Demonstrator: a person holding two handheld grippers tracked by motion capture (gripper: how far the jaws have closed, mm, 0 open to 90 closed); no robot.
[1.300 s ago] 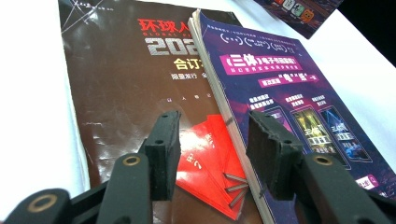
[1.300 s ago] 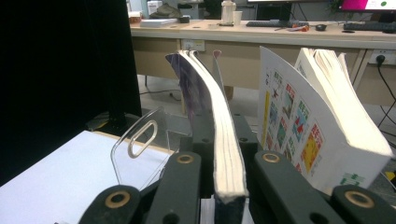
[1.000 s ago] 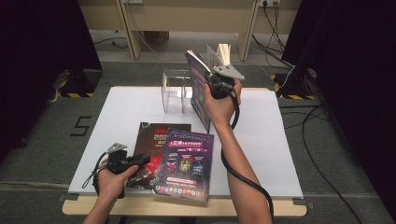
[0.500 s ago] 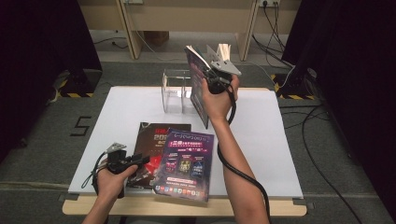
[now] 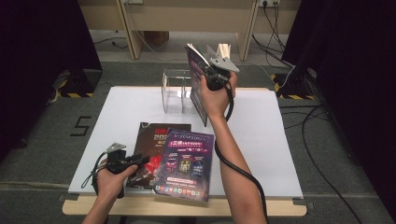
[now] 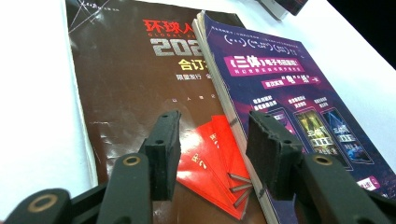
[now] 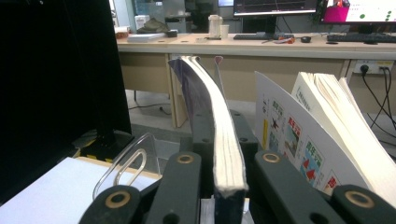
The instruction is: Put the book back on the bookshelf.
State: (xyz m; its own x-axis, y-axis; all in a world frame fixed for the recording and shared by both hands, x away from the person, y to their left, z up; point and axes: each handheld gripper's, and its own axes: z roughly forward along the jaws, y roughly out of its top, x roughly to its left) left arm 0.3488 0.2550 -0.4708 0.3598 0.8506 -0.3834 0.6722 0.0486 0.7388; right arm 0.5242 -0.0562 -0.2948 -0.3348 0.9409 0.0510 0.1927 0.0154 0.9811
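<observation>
- Clear acrylic rack (image 5: pixel 173 91) stands at the table's (image 5: pixel 280 140) far edge; the right gripper (image 5: pixel 211 70) clamps a book (image 5: pixel 196 79) upright just right of it.
- Left gripper (image 5: pixel 135 162) rests open, well nearer than the rack, over the brown book (image 5: pixel 152 140), gripping nothing.
- Risk, I'd say: held by one edge, the book could sag or slip and knock the rack's thin wall.
- Rack slots are hard to make out.

A white bench (image 5: pixel 280 140) stood on grey floor (image 5: pixel 46 140). Toward its twelve o'clock edge stood a clear acrylic stand (image 5: pixel 175 91). At nine o'clock a painted "5" (image 5: pixel 80 126) marked the floor. Black curtains (image 5: pixel 42 46) hung at nine and three o'clock. Cables (image 5: pixel 322 135) trailed across the floor at three o'clock, and wooden desks (image 5: pixel 187 14) stood at twelve.
</observation>
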